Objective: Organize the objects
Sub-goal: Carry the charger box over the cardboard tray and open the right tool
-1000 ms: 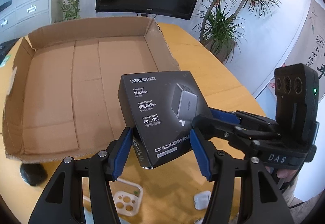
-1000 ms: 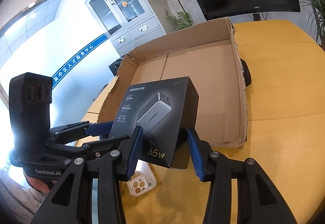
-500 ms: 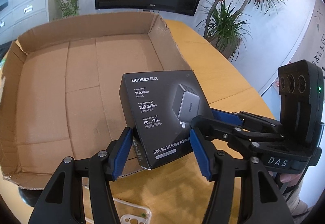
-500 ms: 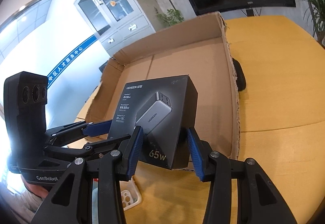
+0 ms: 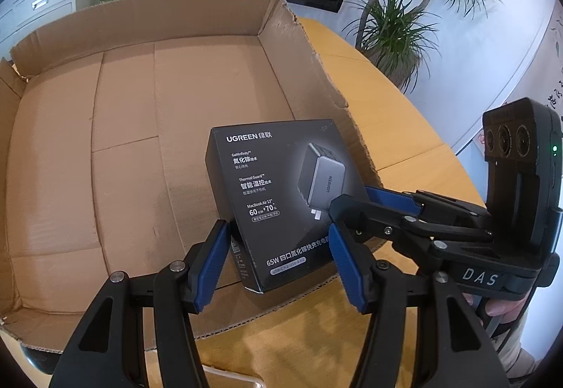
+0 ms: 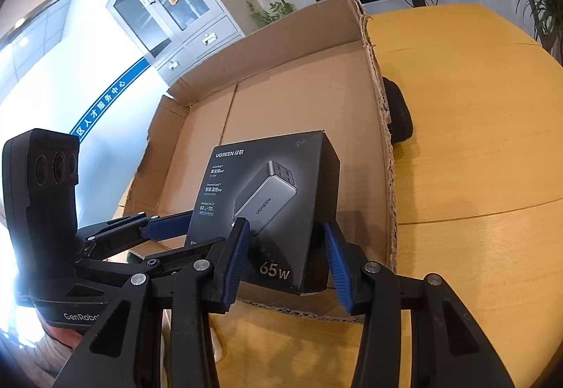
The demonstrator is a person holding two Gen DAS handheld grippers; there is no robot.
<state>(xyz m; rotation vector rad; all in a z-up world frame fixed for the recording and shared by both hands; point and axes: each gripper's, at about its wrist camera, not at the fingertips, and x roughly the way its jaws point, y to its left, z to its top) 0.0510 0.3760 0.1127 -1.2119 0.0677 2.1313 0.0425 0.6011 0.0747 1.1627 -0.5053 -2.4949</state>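
Both clenched on the charger box [image 5: 281,198], left claw [image 5: 279,257] and right claw [image 6: 286,257], poised at lower center just above the cardboard tray's [image 5: 123,127] near rim.

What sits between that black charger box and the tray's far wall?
Nothing: in both views, only bare tray floor lies between the charger box and the far wall.
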